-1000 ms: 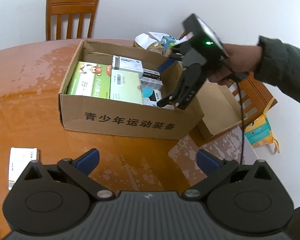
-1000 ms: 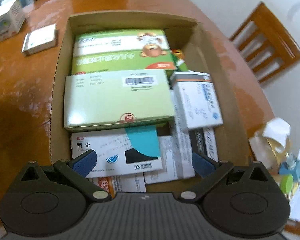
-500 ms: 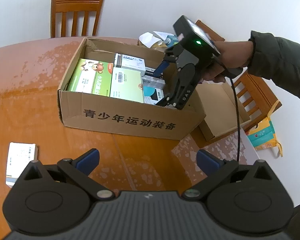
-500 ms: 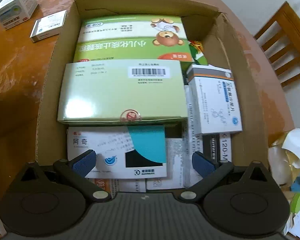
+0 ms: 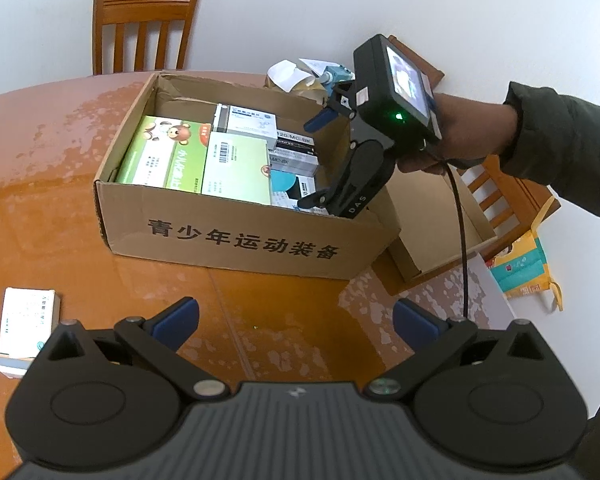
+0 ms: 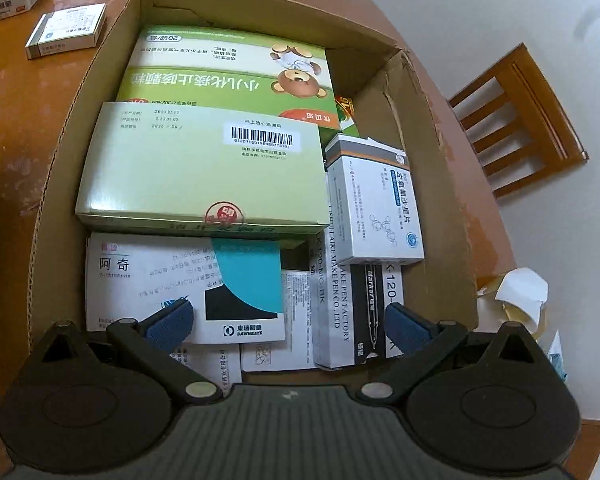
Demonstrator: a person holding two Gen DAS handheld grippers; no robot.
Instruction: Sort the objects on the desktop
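The right tongs hung spread and empty over the cardboard box, likely just unloaded; the left tongs gaped idle above the bench.

Round wood table, orange-brown, glossy w/ pale worn patches; soft light reflecting off top. Plain white wall behind, no marks. Wooden slat-back chair at far left edge of table, against wall. 2nd wooden chair on right side, near table rim. Floor under it pale, off-white.
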